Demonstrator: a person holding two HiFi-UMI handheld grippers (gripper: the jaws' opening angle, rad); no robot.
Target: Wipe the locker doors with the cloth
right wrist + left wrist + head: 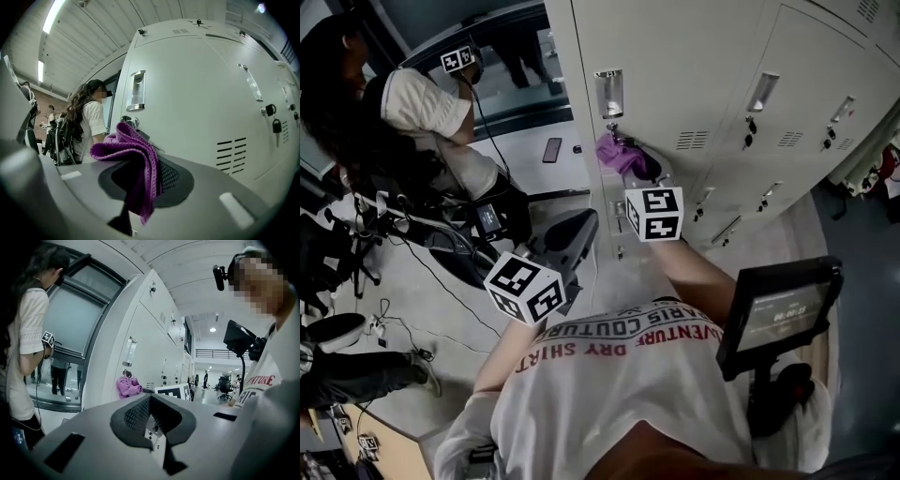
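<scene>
Left gripper [155, 426] sits low and close to the person's body, elbow bent, its jaws closed together on nothing. Farther out, the right arm reaches forward, the right gripper [140, 190] clamped on the purple cloth [135, 149], up at the locker door [197, 108] below its handle [136, 90].

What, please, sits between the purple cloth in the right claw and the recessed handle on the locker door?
The round lock of that locker door, below the handle and just above the cloth, as the right gripper view shows.
</scene>
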